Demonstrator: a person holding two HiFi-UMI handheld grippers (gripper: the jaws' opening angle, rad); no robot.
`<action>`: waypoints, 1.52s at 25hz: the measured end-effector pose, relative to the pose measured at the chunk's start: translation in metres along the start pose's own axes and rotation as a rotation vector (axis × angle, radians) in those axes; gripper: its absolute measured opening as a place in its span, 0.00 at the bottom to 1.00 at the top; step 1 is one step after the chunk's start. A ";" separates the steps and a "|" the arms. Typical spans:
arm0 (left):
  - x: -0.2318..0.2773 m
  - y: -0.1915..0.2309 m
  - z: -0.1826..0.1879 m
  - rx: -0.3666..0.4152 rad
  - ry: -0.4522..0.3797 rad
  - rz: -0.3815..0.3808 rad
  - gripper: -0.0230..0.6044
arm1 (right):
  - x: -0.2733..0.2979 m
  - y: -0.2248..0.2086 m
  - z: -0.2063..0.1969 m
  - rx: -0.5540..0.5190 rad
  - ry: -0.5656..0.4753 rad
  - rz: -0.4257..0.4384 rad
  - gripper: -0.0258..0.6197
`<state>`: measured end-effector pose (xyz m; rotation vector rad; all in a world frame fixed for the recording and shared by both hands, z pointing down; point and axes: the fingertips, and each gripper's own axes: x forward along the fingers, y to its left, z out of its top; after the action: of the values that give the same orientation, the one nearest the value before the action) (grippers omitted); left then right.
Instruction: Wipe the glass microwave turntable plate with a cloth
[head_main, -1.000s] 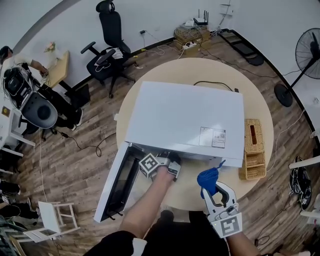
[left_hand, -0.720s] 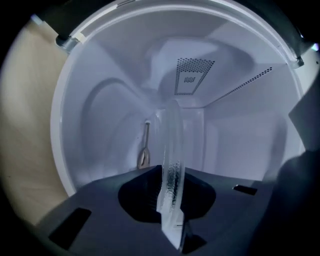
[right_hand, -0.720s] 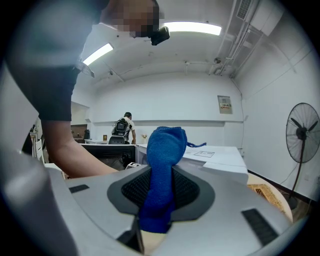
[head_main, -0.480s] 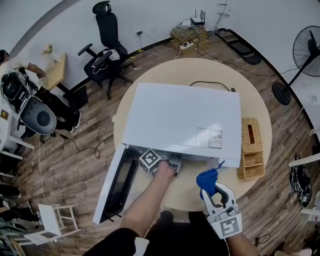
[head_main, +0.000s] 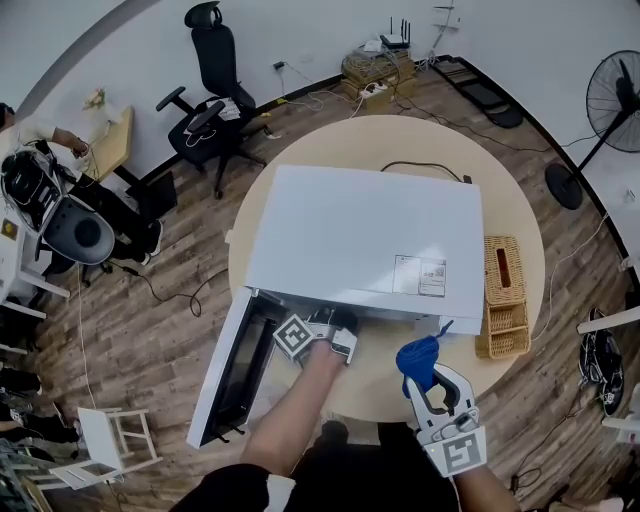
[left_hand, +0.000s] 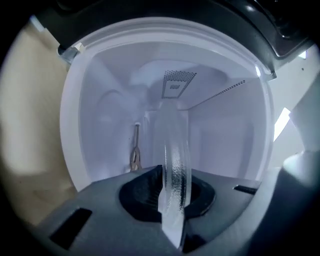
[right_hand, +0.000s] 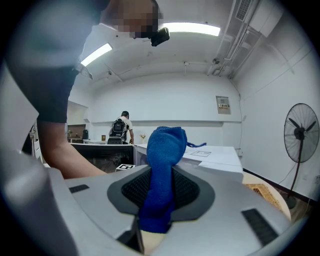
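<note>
Glass turntable plate (left_hand: 172, 165) pinched on edge by left gripper (head_main: 332, 335) inside microwave (head_main: 360, 240); best drawn out level, slowly. Right gripper (head_main: 428, 388) clamps blue cloth (head_main: 415, 360), near right.

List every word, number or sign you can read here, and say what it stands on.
No text is readable.
Label on the microwave: print too small.
Wall notice: too blurred.
Marker cubes: square patterns, no letters.
</note>
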<state>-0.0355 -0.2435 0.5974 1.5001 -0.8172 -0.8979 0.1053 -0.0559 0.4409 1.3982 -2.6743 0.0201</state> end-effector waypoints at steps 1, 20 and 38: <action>-0.004 -0.002 -0.001 0.002 0.001 -0.006 0.08 | 0.000 0.000 0.001 -0.001 0.001 0.000 0.20; -0.121 -0.017 -0.033 -0.003 0.069 -0.052 0.08 | 0.009 0.025 0.019 -0.031 -0.035 0.045 0.20; -0.205 -0.032 -0.053 0.136 0.214 -0.061 0.08 | 0.023 0.064 -0.018 -0.074 0.104 0.121 0.20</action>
<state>-0.0837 -0.0345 0.5877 1.7151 -0.6901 -0.7224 0.0414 -0.0370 0.4648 1.1788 -2.6414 0.0057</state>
